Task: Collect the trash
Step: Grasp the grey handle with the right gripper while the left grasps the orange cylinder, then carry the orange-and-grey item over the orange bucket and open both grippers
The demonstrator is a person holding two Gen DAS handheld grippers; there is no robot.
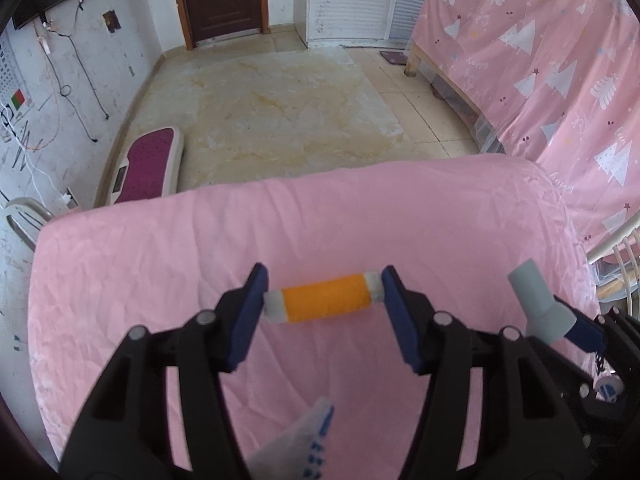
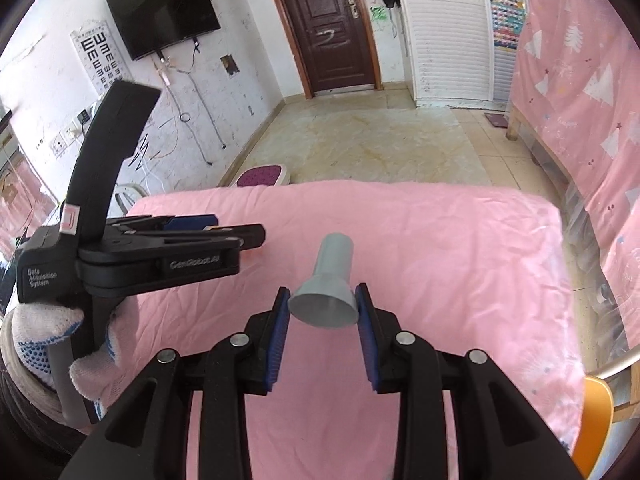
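The left tongs (image 1: pixel 322 300) grip an orange roll (image 1: pixel 325 299) end to end, a blue pad pressed on each whitish end cap. The right tongs (image 2: pixel 322 308) clamp a grey funnel-shaped piece (image 2: pixel 326 292) by its wide mouth, the narrow neck pointing to 12 o'clock. Both items are held above a pink-covered worktop (image 2: pixel 440 248). In the right wrist view the left tongs sit at 9 o'clock, carried by a gloved hand (image 2: pixel 44 336). In the left wrist view the funnel shows at 3 o'clock. A dark door (image 2: pixel 332 24) stands at 12 o'clock, a wall screen (image 2: pixel 162 16) at 10 o'clock.
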